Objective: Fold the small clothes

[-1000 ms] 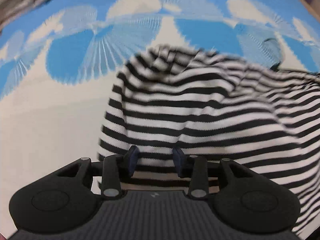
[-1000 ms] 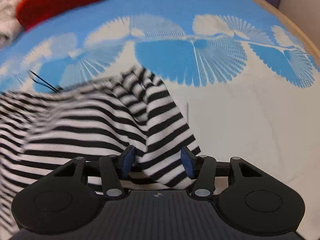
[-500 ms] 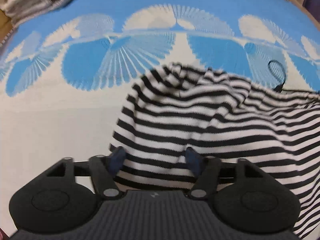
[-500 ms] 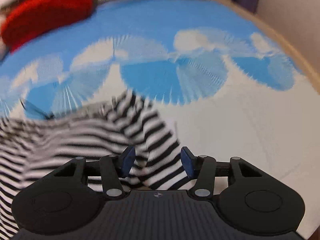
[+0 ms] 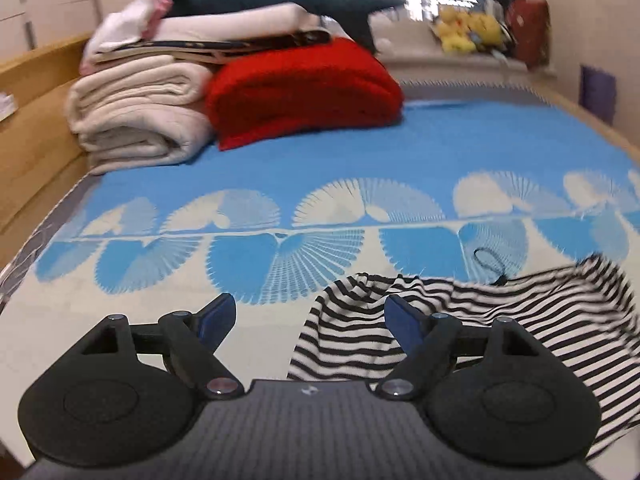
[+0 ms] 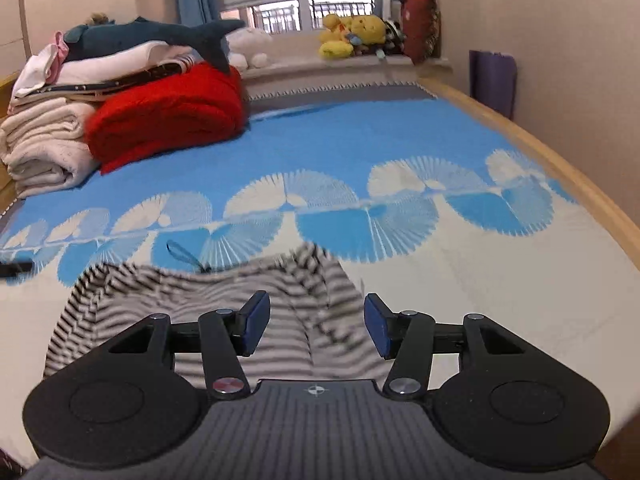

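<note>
Left wrist view: found the left claw [image 5: 309, 308] with jaws wide apart, just opened further, and clamped on nothing. Saw through the gap mostly bare bed sheet [image 5: 320, 148], with only the near edge of the striped garment [image 5: 540, 300] showing against the right-hand finger. Placed the garment on the bed at 3 o'clock from this claw, spread out toward the picture's right edge and free of both pads. Noted a black cord loop [image 5: 486, 258] on the sheet at the garment's far hem, at about 1 o'clock.

Right wrist view: found the right claw [image 6: 315, 304] with jaws apart at a moderate width and gripping nothing. Located the striped garment [image 6: 180, 292], blurred, under and ahead of the gap at 12 o'clock, then running off toward 9 o'clock. Noted the same cord loop [image 6: 180, 250] at about 10 o'clock, at the far hem.

Judged the garment's long axis to run from 9 to 3 o'clock across the bed, spanning from one claw to the other. Judged the right claw nearer, being directly over one end, and the left claw offset to the outside of the other end. Judged that the next fold required a shift of the left claw toward 3 o'clock before any regrip of the left end.
</note>
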A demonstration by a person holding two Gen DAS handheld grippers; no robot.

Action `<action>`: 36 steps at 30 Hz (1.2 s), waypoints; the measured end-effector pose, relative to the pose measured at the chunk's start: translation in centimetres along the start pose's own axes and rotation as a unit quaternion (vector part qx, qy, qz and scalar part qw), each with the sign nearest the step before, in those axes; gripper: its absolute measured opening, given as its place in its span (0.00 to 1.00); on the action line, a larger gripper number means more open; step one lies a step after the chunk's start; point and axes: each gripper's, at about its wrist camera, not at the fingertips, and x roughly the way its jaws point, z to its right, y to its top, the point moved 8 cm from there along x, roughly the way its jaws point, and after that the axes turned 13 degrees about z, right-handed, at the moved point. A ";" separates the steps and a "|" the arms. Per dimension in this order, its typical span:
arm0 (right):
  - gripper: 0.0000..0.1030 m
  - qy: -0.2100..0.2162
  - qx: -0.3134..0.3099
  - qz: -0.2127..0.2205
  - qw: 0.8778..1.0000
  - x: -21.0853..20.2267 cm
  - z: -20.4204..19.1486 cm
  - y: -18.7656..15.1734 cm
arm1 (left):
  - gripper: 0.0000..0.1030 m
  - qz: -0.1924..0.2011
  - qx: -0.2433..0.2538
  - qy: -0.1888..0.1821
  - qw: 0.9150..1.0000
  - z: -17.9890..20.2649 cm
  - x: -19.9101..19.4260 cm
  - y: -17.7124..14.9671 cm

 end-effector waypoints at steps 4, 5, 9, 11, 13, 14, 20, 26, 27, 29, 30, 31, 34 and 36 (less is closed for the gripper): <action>0.54 -0.011 0.012 0.004 1.000 -1.1 1.6 -0.6 | 0.83 0.008 -0.022 -0.022 0.999 0.8 -5.0 -0.2; 0.54 -0.016 0.009 0.004 1.000 -1.1 2.0 -0.8 | 0.83 0.011 -0.025 -0.024 0.999 1.1 -6.1 -0.6; 0.54 -0.046 0.003 0.011 0.999 -1.2 3.5 -1.4 | 0.83 -0.003 0.008 -0.021 1.000 3.4 -8.0 -3.8; 0.54 -0.052 0.008 0.014 0.999 -1.2 4.0 -1.6 | 0.83 -0.005 0.040 -0.028 0.999 4.9 -8.4 -5.6; 0.54 -0.051 0.017 0.018 0.998 -1.3 4.2 -1.6 | 0.83 -0.009 0.071 -0.022 0.997 5.6 -8.6 -7.2; 0.54 -0.050 0.022 0.020 0.998 -1.3 4.4 -1.6 | 0.83 -0.011 0.075 -0.021 0.997 5.7 -8.6 -7.7; 0.55 -0.046 0.031 0.013 0.998 -0.9 4.7 -2.8 | 0.51 -0.014 0.045 -0.060 0.997 4.3 -8.2 -8.6; 0.54 -0.048 0.025 -0.009 0.998 0.0 4.8 -5.3 | 0.26 -0.098 -0.040 -0.090 0.990 1.5 -6.2 -11.3; 0.54 -0.041 0.021 -0.004 0.999 -0.1 4.6 -5.3 | 0.26 -0.114 -0.055 -0.095 0.987 1.2 -5.8 -11.9; 0.54 -0.041 0.000 -0.009 0.999 0.0 4.5 -5.6 | 0.26 -0.133 -0.077 -0.094 0.984 0.4 -5.1 -12.9; 0.54 -0.040 -0.004 -0.014 0.999 0.1 4.6 -5.8 | 0.26 -0.139 -0.085 -0.093 0.982 0.1 -4.9 -13.3; 0.54 -0.037 -0.003 -0.021 0.999 0.2 4.7 -6.0 | 0.26 -0.148 -0.096 -0.090 0.980 -0.3 -4.4 -14.1; 0.54 -0.033 -0.005 -0.033 0.999 0.4 4.9 -6.5 | 0.27 -0.177 -0.129 -0.076 0.973 -1.3 -3.3 -16.1; 0.54 -0.032 -0.012 -0.035 0.999 0.5 5.0 -6.7 | 0.28 -0.191 -0.151 -0.068 0.968 -1.9 -2.6 -16.9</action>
